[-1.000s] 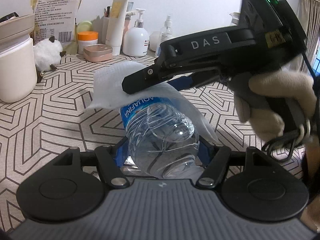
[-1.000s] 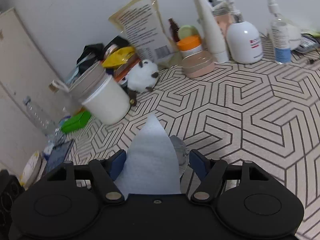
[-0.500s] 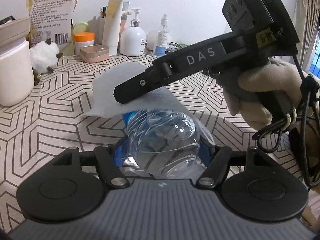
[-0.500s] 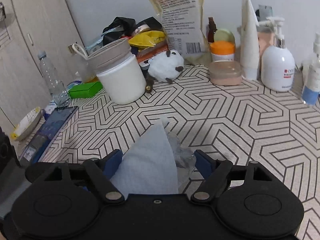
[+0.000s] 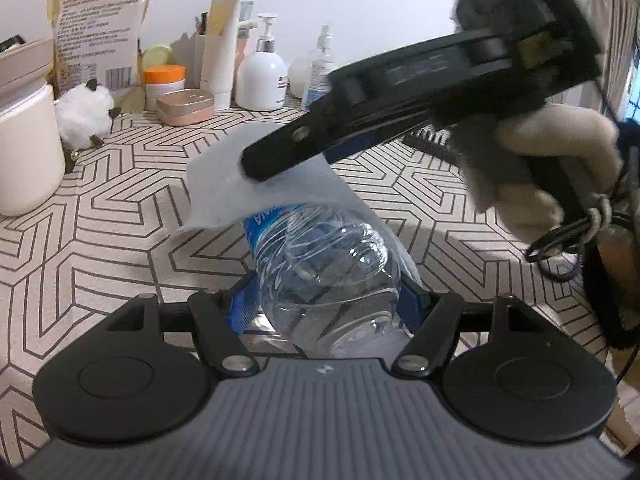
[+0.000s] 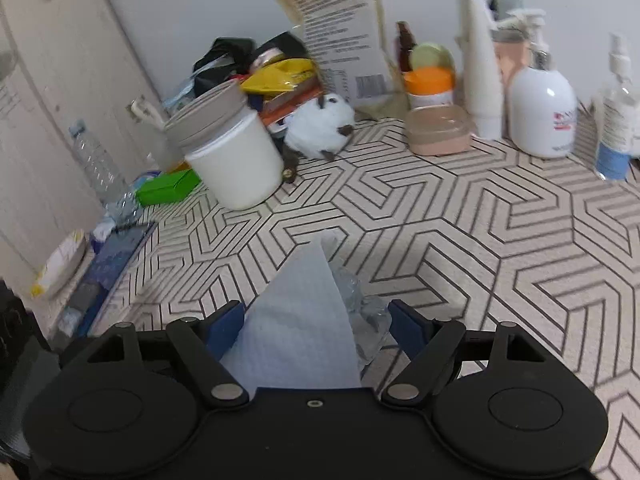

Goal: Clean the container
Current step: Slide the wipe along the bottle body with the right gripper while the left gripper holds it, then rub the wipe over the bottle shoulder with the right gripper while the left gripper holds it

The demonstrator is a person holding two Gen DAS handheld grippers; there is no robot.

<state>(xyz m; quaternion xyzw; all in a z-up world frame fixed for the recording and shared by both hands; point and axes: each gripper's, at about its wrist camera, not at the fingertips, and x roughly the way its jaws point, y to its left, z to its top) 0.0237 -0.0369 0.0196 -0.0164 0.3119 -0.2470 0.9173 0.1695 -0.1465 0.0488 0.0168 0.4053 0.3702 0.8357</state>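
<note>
**Bottle clamped in left gripper, wipe draped over it**

Bottle [image 5: 324, 276] – clear plastic, blue label – lies on its side w/ its base end toward the left wrist cam, squeezed between the 2 blue pads of the left gripper [image 5: 326, 308], which is closed on it. It sits low over the patterned tabletop [image 5: 100, 232].

Just past the bottle's base, a white wipe [image 5: 224, 184] drapes over the bottle's upper side and label, one corner sticking out to the bottle's left. The right gripper [image 6: 316, 320] comes in from the bottle's right, above it. In the right wrist view the wipe [image 6: 300, 320] rises between its blue pads, but the pads stand well out to either side of it and the grip point is hidden, so can't tell if the jaws are pinching the sheet. Crinkled clear plastic of the bottle [image 6: 360, 308] shows right beside the wipe there.

Farther behind the bottle, to its left: white jar [image 5: 24, 148] w/ beige lid, then a fluffy white toy [image 5: 84, 114]. Straight behind, near the wall: pink case [image 5: 186, 106], orange-lid jar [image 5: 164, 80], white pump bottle [image 5: 262, 80], spray bottle [image 5: 320, 68], printed pouch [image 5: 100, 28].
</note>
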